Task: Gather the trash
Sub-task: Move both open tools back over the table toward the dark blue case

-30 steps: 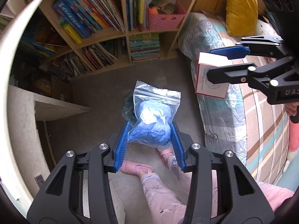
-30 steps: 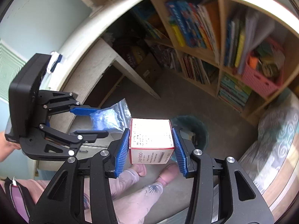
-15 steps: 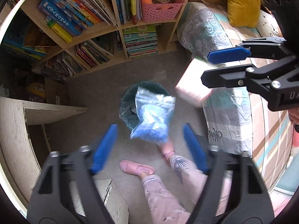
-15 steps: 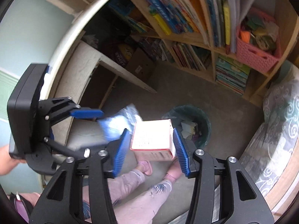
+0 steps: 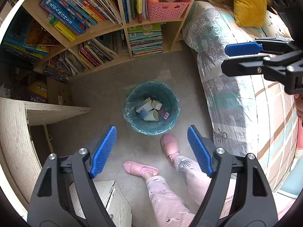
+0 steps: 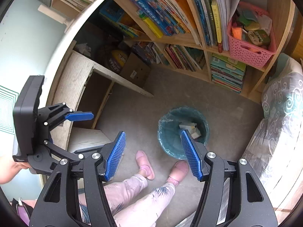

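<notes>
Trash bin (image 5: 151, 108) holds boxes; nearby ball reads "ARMAX" (image 6: 117, 61).

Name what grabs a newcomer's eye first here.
The teal-lined trash bin on the grey floor, holding boxes and a cup, just beyond the person's pink slippers. Both the left gripper and right gripper hang open and empty above it, with the crammed bookshelf behind.
</notes>
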Action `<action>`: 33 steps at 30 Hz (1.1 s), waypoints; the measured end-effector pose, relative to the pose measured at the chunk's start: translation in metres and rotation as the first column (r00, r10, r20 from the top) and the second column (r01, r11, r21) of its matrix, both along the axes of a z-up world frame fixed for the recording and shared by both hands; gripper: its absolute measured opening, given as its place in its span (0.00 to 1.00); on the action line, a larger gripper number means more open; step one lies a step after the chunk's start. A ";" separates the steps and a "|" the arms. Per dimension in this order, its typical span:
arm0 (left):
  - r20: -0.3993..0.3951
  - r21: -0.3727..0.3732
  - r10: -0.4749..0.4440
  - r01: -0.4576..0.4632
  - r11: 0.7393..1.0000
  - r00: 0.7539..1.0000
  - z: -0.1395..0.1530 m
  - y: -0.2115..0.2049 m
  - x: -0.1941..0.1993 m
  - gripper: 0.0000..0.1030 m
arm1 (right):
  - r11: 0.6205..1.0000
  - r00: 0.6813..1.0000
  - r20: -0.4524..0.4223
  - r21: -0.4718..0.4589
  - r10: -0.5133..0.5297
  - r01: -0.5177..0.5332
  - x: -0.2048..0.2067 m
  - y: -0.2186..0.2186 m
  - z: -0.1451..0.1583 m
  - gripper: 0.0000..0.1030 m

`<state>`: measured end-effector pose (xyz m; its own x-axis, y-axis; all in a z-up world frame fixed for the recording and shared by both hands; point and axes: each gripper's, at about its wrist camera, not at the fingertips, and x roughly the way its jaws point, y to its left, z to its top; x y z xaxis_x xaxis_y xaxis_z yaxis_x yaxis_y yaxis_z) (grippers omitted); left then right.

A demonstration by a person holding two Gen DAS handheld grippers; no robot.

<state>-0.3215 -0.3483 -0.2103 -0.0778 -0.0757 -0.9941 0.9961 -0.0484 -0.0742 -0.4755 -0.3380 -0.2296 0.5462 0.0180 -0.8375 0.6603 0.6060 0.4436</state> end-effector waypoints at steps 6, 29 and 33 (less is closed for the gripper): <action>-0.001 -0.006 0.012 -0.012 1.000 1.000 0.005 -0.001 0.004 0.73 | 1.000 1.000 0.003 -0.005 0.000 0.000 0.001 0.000 0.002 0.61; 0.125 -0.189 0.215 -0.189 0.964 0.969 0.105 0.057 0.103 0.89 | 0.973 0.981 0.043 -0.145 0.188 -0.180 0.089 0.024 0.083 0.71; 0.136 -0.215 0.286 -0.254 0.943 0.948 0.122 0.074 0.137 0.89 | 0.960 0.969 0.062 -0.169 0.238 -0.225 0.121 0.037 0.099 0.71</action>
<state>-0.1842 -0.2745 -0.0883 0.1341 -0.2623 -0.9556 0.9711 0.2269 0.0739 -0.3543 -0.3014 -0.1307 0.6092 0.0219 -0.7927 0.4594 0.8051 0.3753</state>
